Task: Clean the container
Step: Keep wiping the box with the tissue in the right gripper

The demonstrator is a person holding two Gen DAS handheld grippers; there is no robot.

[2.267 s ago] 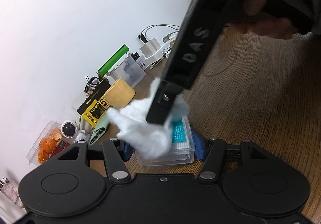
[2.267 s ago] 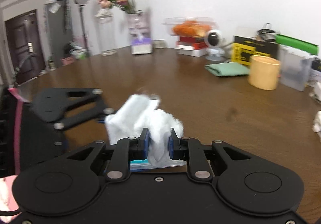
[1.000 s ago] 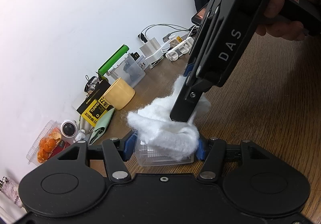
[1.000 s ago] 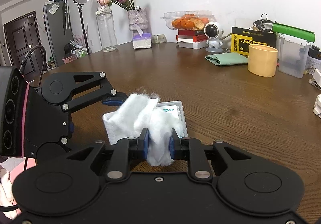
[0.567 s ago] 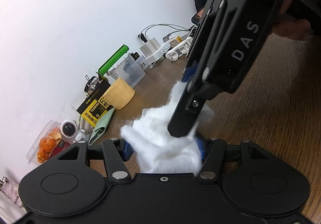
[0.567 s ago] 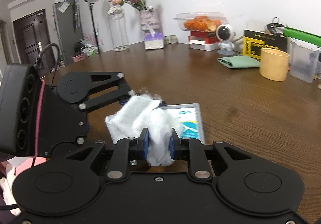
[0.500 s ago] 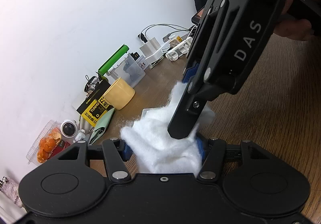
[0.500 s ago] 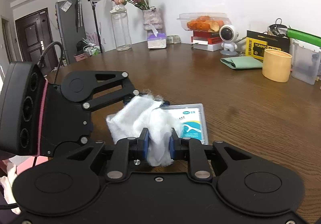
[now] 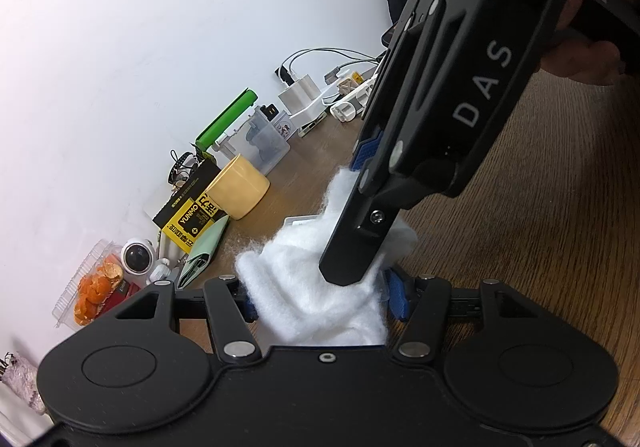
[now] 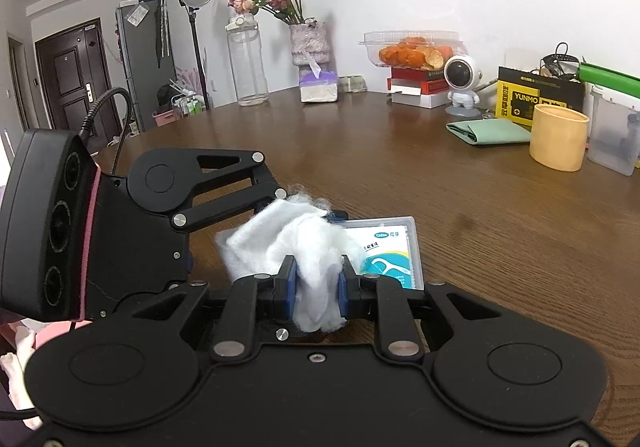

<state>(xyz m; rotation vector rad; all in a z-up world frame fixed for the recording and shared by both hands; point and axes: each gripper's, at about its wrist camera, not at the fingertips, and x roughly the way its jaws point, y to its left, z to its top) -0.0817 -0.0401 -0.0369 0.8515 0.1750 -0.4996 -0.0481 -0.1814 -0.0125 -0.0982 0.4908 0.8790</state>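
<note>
A small clear plastic container (image 10: 394, 253) with a blue and white floss-pick label lies flat on the brown table. My left gripper (image 9: 322, 301) is shut on the container, most of which is hidden under the cloth; only its far corner (image 9: 298, 222) shows. My right gripper (image 10: 317, 281) is shut on a white fluffy cloth (image 10: 296, 239) and presses it down on the container's lid. In the left wrist view the cloth (image 9: 308, 287) covers the container and the right gripper's body (image 9: 440, 119) stands over it.
Along the wall stand a yellow cup (image 10: 558, 143), a clear tub with a green lid (image 10: 612, 139), a folded green cloth (image 10: 488, 131), a yellow and black box (image 10: 536, 97), a small white robot figure (image 10: 462, 85), a vase of flowers (image 10: 310, 43) and a clear bottle (image 10: 246, 63). Chargers and cables (image 9: 320, 99) lie further right.
The right gripper has dragged the cloth across the lid toward the left gripper, uncovering more of the label. The left gripper has kept the container still.
</note>
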